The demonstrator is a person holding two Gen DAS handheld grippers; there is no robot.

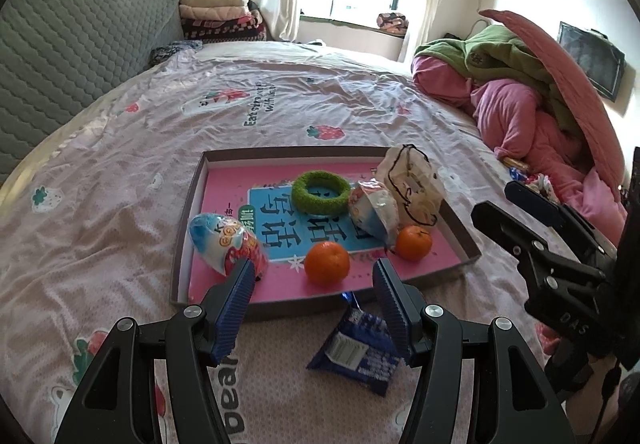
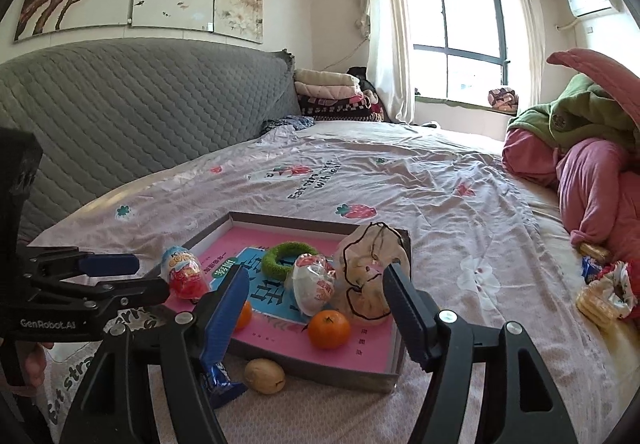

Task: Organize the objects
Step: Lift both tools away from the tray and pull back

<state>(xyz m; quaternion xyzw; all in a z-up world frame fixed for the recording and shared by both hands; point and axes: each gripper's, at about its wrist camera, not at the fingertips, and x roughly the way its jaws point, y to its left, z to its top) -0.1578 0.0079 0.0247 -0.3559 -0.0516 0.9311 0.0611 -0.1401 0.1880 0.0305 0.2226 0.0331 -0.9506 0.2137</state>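
- Left gripper (image 1: 314, 280): jaws spread wide, holding nothing, above the tray's near edge.
- Right gripper (image 2: 316, 284): jaws spread wide, holding nothing.
- Tray (image 1: 185, 220) on the bed (image 1: 120, 172): contains two oranges (image 1: 327, 262), green ring (image 1: 321, 191), snack packets.
- Blue packet (image 1: 360, 354): on the bed, just outside the tray.
- Walnut (image 2: 265, 375): beside the tray's near wall.

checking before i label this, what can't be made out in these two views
- Blue snack packet: print too small to read in left wrist view; the right finger covers most of it in right wrist view.
- Left orange: mostly hidden by that finger.
- Kiwi: not visible in left wrist view.
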